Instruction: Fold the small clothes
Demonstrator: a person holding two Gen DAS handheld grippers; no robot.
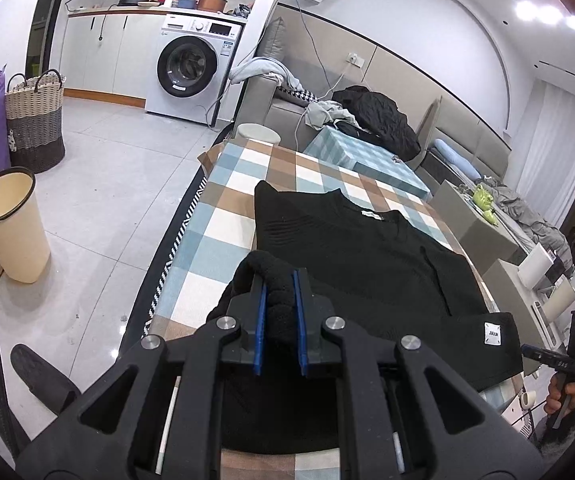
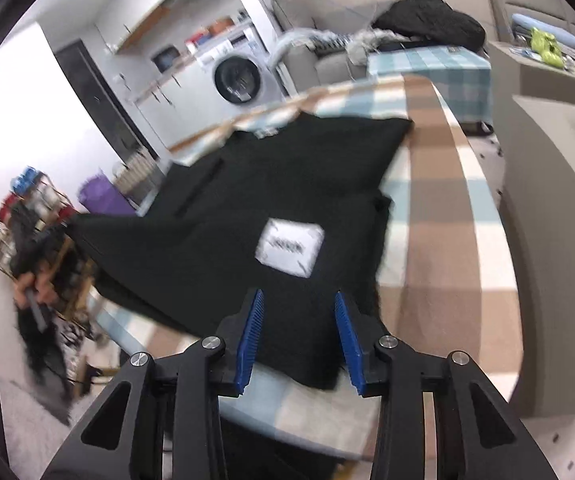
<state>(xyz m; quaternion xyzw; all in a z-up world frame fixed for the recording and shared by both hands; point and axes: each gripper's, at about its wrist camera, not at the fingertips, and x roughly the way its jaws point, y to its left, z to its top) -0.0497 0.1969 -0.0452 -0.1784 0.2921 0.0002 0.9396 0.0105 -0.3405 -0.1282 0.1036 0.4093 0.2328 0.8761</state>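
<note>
Black sweater [image 1: 367, 264] flat on checked tabletop [image 1: 223, 216], neck far end. Left gripper [image 1: 280, 312] pinched tight on bunched cuff, lifted to fold sleeve over. Right gripper [image 2: 298, 340] partly open, empty (hem below, likely let go).

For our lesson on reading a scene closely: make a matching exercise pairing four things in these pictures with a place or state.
Things:
1. left gripper
2. right gripper
3. black sweater
4. washing machine

States:
A. spread on the checked tablecloth
B. stands under a counter
C. jaws apart, gripping nothing
D. clamped on black knit fabric

Pairs: 1-D, 2-C, 3-A, 4-B
</note>
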